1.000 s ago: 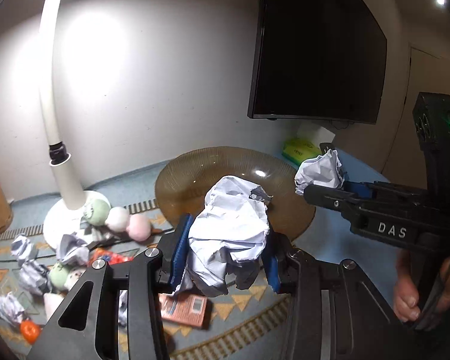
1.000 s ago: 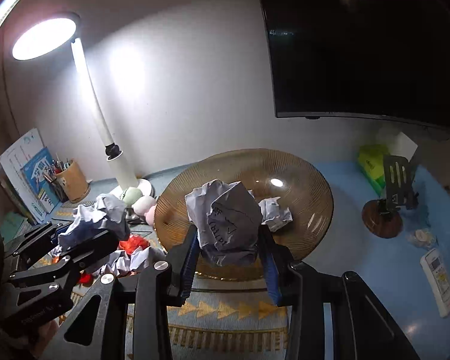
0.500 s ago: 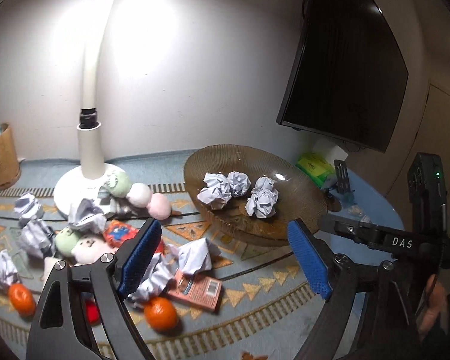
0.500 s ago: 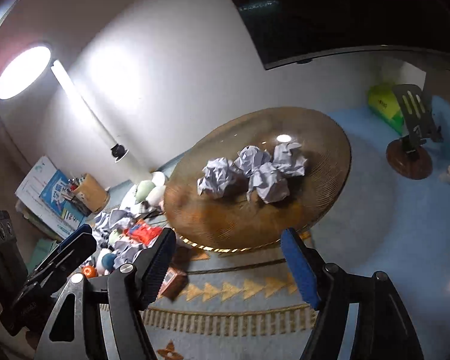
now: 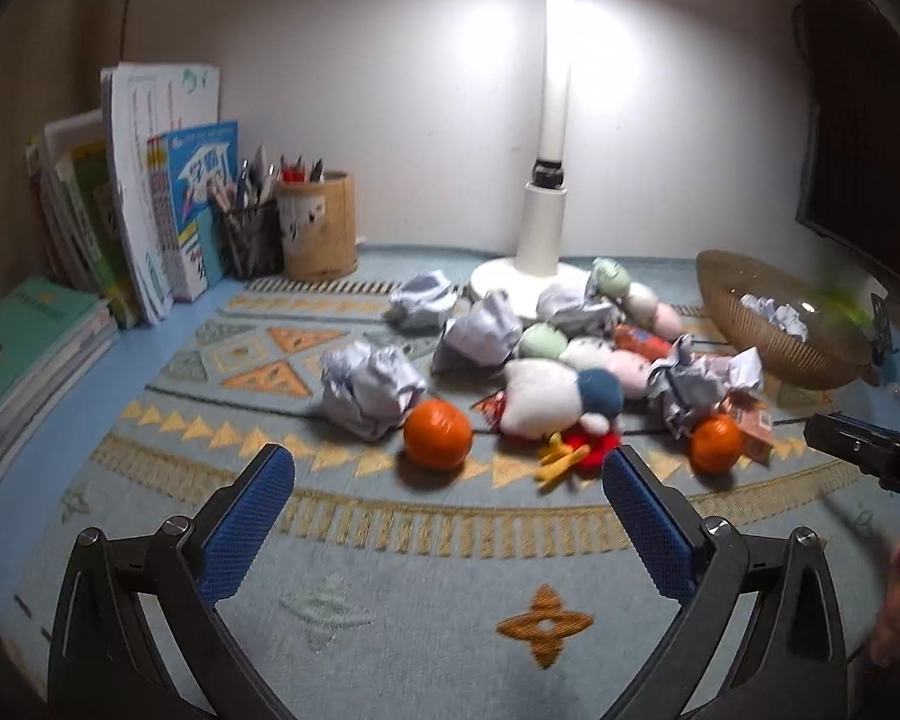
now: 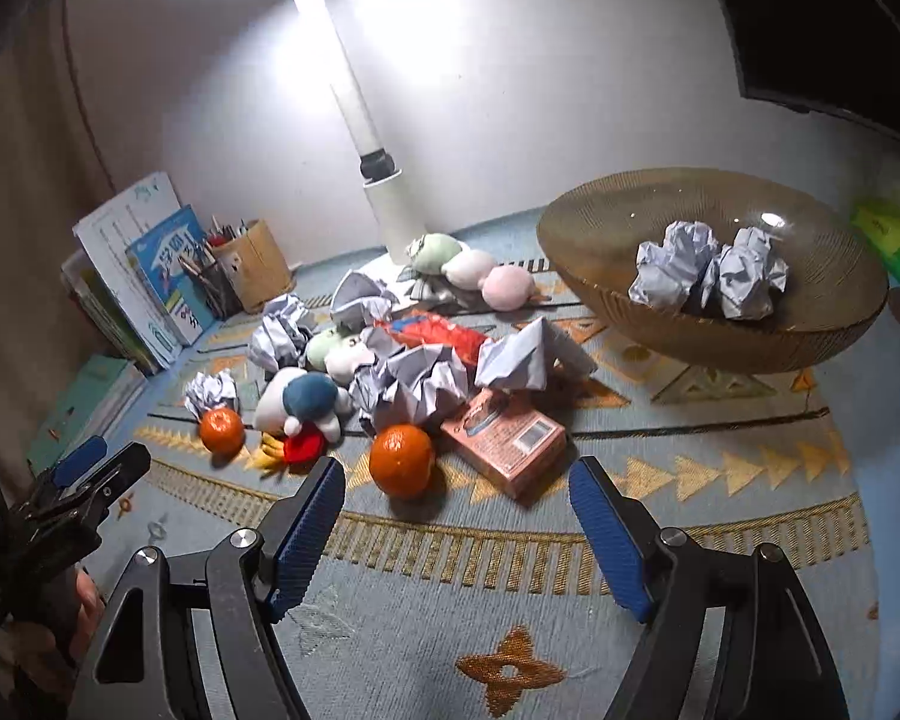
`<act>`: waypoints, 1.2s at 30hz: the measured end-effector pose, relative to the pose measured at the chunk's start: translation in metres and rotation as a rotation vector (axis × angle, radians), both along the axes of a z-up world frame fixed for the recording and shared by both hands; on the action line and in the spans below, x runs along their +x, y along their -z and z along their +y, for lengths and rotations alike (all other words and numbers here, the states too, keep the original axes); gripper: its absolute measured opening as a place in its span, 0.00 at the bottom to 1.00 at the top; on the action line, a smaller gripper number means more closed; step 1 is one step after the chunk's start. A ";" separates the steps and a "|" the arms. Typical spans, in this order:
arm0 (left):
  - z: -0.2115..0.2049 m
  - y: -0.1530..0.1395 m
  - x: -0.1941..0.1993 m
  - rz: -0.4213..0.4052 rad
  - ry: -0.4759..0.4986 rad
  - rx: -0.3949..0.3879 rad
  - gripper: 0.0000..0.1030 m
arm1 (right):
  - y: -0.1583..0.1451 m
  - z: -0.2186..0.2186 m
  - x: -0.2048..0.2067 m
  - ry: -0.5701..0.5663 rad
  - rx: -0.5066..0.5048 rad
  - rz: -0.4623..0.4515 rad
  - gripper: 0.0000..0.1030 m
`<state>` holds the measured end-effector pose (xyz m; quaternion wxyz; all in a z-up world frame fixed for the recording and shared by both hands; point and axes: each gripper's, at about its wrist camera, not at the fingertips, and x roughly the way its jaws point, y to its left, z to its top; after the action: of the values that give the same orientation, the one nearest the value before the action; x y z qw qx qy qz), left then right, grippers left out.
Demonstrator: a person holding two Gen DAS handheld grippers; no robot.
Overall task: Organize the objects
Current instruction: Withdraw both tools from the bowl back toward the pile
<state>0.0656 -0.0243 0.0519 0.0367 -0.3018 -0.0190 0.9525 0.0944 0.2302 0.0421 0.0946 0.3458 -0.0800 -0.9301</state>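
My left gripper (image 5: 447, 480) is open and empty above the patterned mat, just short of an orange (image 5: 437, 433) and a crumpled paper ball (image 5: 371, 387). My right gripper (image 6: 456, 492) is open and empty, close to a second orange (image 6: 402, 459) and a pink box (image 6: 504, 438). The brown bowl (image 6: 750, 354) at the right holds several paper balls (image 6: 708, 270); it also shows in the left wrist view (image 5: 750, 324). More paper balls (image 6: 417, 387), plush toys (image 6: 303, 402) and a red packet (image 6: 444, 330) lie in a heap.
A white lamp (image 5: 546, 222) stands at the back wall behind the heap. Books (image 5: 150, 192) and a pen holder (image 5: 318, 228) stand at the back left. A dark screen (image 6: 840, 30) hangs at the right. A green item (image 6: 888, 228) lies behind the bowl.
Both grippers let go of their paper balls into the bowl, opened, and swung back left and down toward the heap on the mat.
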 end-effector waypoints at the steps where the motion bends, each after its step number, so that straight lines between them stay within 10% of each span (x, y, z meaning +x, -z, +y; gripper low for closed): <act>1: -0.005 0.009 -0.002 -0.021 -0.010 0.019 0.99 | 0.003 -0.008 -0.002 0.001 0.053 -0.021 0.74; 9: -0.002 0.013 -0.002 -0.028 -0.007 0.015 0.99 | 0.013 -0.054 0.003 -0.062 0.327 0.022 0.84; 36: -0.009 0.020 -0.018 -0.125 -0.026 0.040 0.99 | 0.030 -0.034 -0.032 -0.082 0.140 -0.195 0.89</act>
<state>0.0480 -0.0329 0.0320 0.0292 -0.3598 -0.0443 0.9315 0.0624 0.1964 0.0123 0.1000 0.4435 -0.0094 -0.8906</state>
